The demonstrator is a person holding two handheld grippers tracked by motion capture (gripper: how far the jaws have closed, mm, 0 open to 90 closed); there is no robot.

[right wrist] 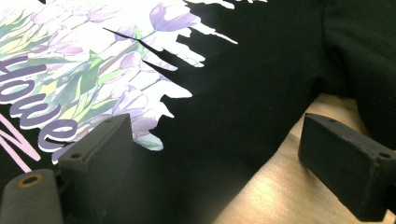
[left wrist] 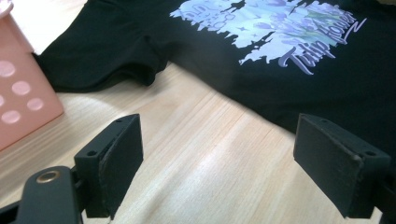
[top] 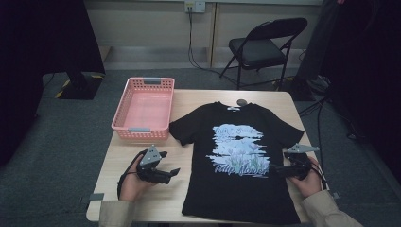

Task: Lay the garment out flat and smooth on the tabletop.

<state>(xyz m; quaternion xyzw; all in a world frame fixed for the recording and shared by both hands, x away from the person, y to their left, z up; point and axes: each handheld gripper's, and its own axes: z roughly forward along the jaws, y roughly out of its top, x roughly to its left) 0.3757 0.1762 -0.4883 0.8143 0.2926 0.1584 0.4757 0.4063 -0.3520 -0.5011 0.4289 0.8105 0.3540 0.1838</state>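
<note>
Centre frame, a black printed T-shirt (top: 236, 161) lies flat; left gripper (top: 171, 165) and right gripper (top: 279, 163), both wide and empty, flank its edges, seemingly poised for folding.

Bare table (left wrist: 196, 154) lies open between and ahead of the left gripper (top: 171, 164), right up to the black T-shirt (top: 236, 184) hem. A pink basket (top: 143, 108) blocks the way beyond it. The right gripper (top: 279, 163) straddles the shirt's edge, bare wood alongside.
</note>
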